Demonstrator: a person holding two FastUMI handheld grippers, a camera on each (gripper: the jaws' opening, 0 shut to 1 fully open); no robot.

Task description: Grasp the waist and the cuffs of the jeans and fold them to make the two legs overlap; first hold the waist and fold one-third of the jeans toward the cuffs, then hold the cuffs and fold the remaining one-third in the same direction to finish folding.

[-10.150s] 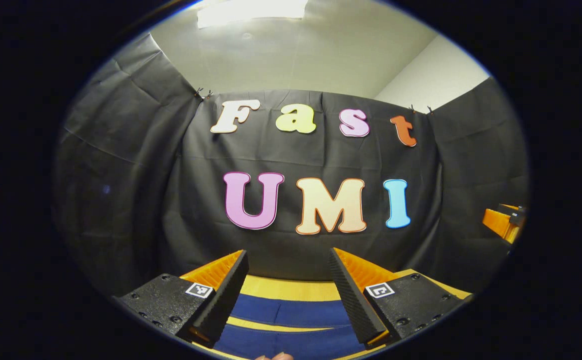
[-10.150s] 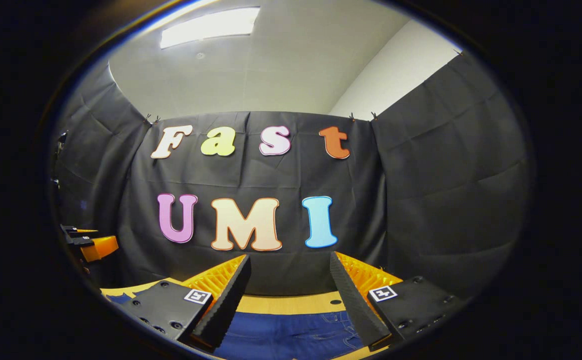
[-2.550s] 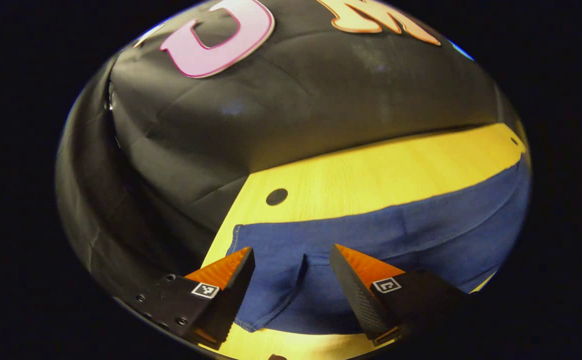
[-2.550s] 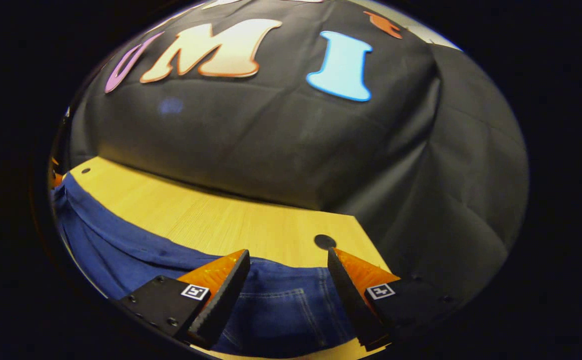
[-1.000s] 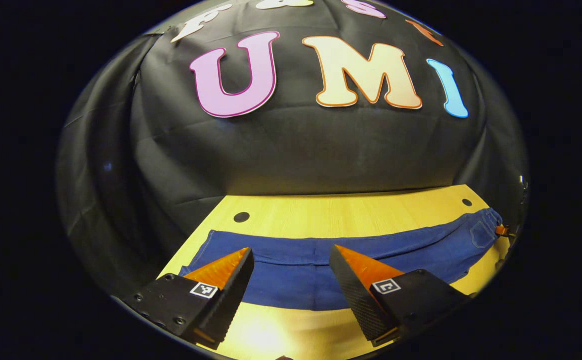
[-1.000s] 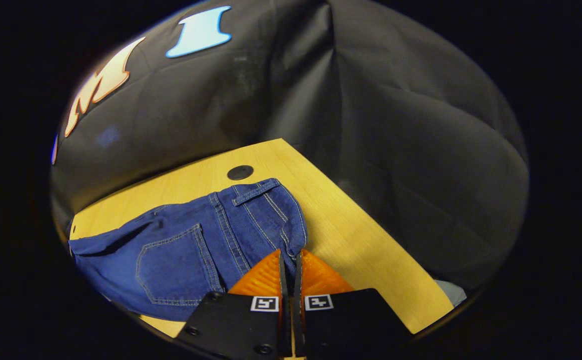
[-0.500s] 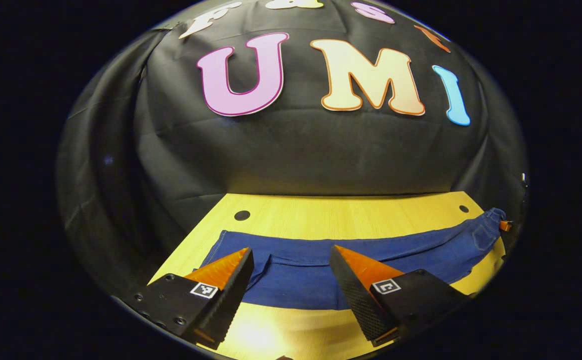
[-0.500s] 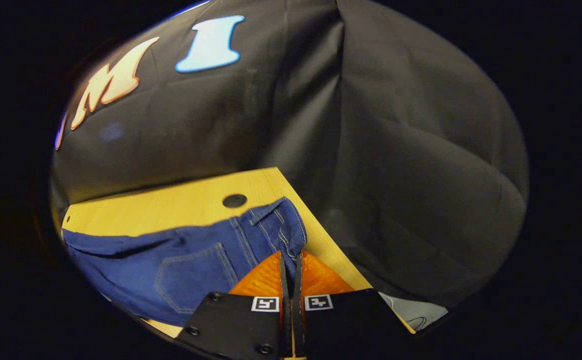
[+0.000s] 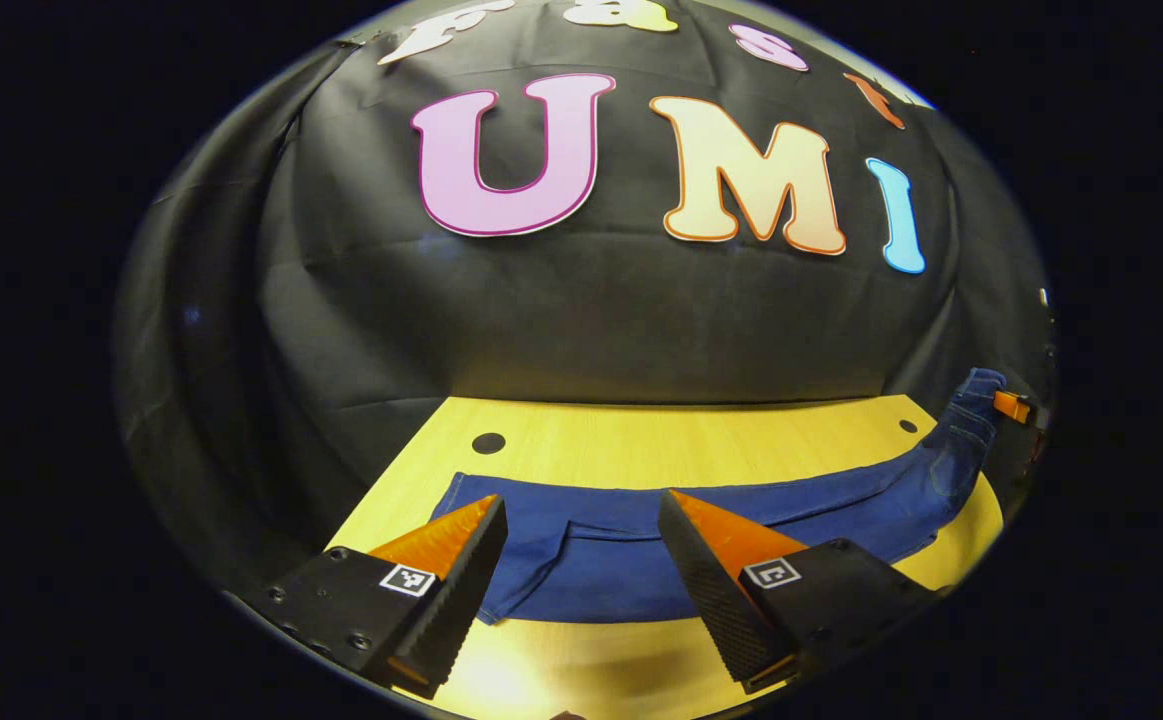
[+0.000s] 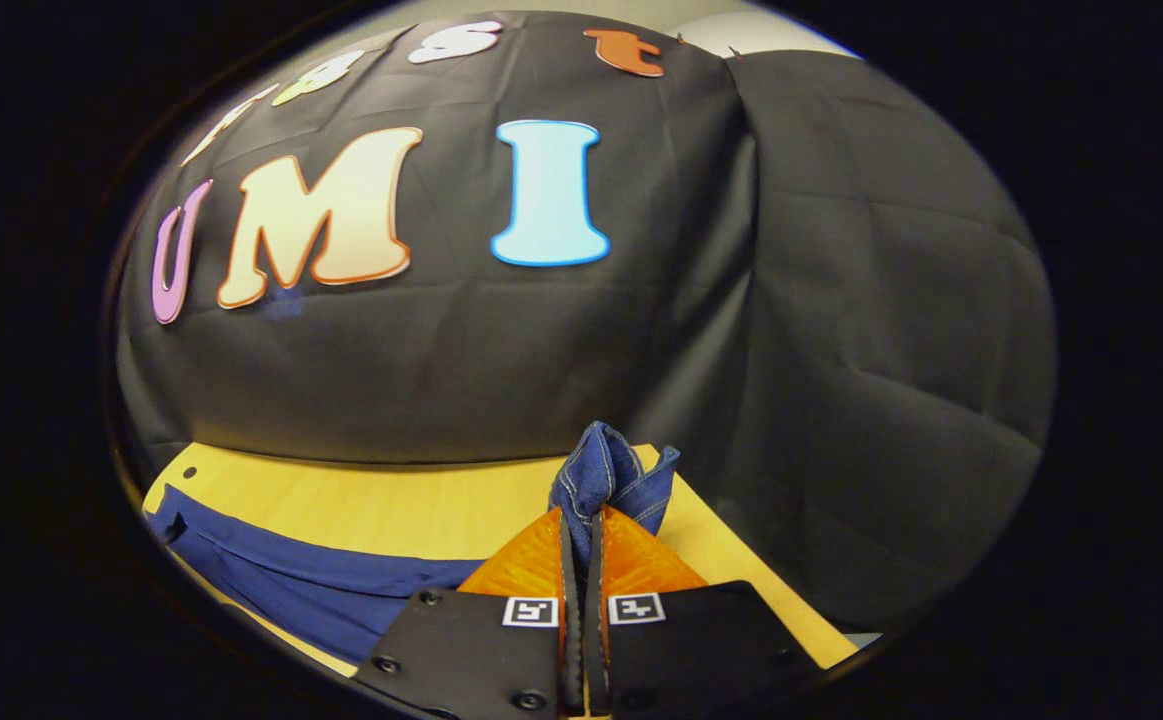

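1. The dark blue denim jeans (image 9: pixel 741 520) lie stretched long across the pale yellow wooden desk (image 9: pixel 661 440), cuff end toward the left gripper, waist end off at the far right of the left gripper view.

2. The right gripper (image 10: pixel 581 560) has its jaws pinched tight on a bunched bit of the waistband (image 10: pixel 609 478), and that bit of denim pokes up above the tips, clear of the desk. In the left gripper view you can see the same thing from afar: the waist end curls upward at the far right edge, with the rest of the jeans trailing down onto the wood.

3. The left gripper (image 9: pixel 581 560) has its jaws spread wide and holds nothing. It hangs just over the cuff end (image 9: pixel 501 540), with the hem lying in the gap between the tips, as far as I can tell not touching (fisheye makes this hard to call).

4. So where are we? I'd say very early. One half of the first grab is made, the cuff grab isn't.

5. I can't tell from these views whether the two legs already overlap neatly; the fabric near the cuffs looks like it has a layered edge, but that's a guess.

6. Left to do, judging by the task: close on the cuffs, lay the legs together, fold the waist third over, then the cuff third.
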